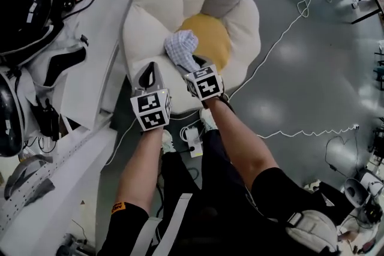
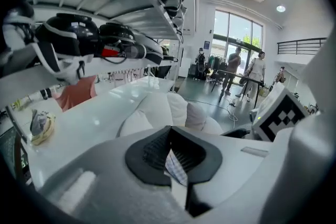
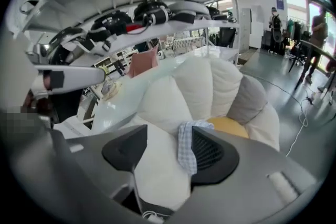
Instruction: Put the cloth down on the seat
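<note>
The seat is a cream flower-shaped cushion [image 1: 157, 6] with a yellow centre [image 1: 210, 33] and one grey petal. A blue-and-white checked cloth [image 1: 182, 48] lies bunched on it at the edge of the yellow centre. My right gripper [image 1: 198, 66] stands at the cloth's near edge. In the right gripper view its jaws [image 3: 169, 136] are open. There the cloth [image 3: 187, 147] rests against the right pad and the left pad is apart from it. My left gripper [image 1: 155, 69] is just left of the cloth. Its jaws [image 2: 169, 136] meet at the tip, with a strip of cloth [image 2: 176, 168] between the pads.
White shelving with black helmets and gear [image 1: 30, 3] runs along the left, close beside the cushion. White cables [image 1: 288, 27] trail over the grey floor to the right. A white plug block [image 1: 193, 142] lies by my feet. People [image 2: 231, 68] stand far off.
</note>
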The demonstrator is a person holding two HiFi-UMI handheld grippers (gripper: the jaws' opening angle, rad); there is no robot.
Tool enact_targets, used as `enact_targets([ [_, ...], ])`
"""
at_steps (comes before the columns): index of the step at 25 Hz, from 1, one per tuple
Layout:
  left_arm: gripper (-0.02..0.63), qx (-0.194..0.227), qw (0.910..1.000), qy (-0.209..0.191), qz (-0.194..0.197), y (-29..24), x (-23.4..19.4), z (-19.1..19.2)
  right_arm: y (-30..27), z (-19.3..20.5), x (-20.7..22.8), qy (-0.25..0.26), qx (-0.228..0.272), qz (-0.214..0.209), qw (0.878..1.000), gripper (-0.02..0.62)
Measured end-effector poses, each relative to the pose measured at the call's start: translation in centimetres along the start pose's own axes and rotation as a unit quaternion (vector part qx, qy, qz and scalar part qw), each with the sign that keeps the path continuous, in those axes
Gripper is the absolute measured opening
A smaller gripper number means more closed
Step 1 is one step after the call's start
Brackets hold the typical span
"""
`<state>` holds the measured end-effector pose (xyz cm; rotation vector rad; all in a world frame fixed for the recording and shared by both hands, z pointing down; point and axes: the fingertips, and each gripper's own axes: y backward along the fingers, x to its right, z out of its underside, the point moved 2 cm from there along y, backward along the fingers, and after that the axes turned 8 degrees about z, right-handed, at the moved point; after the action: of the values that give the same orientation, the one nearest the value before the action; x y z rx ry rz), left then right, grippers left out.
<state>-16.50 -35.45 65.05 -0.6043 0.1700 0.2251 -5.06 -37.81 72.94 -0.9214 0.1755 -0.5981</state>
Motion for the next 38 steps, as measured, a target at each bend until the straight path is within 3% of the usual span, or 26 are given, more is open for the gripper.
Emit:
enact_targets([
  [6, 0.002, 0.023, 0.9989, -0.015, 0.039, 6.3, 2.5, -4.8, 9.4, -3.5, -2.5, -0.017, 0.067, 0.042, 0.997, 0.186],
  [13, 0.002, 0.021, 0.9948, -0.067, 0.074, 12.0, 4.4, -7.9, 18.7, -6.5, -5.9, -0.043, 0.122, 0.085, 0.988, 0.082],
  [25, 0.002, 0.062, 0.9917, -0.065, 0.092, 17.5, 6.0, -11.8, 26.0, -9.5, -7.3, -0.059, 0.184, 0.121, 0.974, 0.0],
  [34, 0.002, 0.091, 0.9875, -0.081, 0.1, 22.4, 8.8, -15.9, 33.6, -12.2, -8.3, -0.061, 0.237, 0.123, 0.962, 0.0],
  [38, 0.002, 0.101, 0.9849, -0.093, 0.105, 24.2, 10.4, -17.5, 36.6, -12.7, -8.6, -0.039, 0.236, 0.13, 0.962, 0.0],
])
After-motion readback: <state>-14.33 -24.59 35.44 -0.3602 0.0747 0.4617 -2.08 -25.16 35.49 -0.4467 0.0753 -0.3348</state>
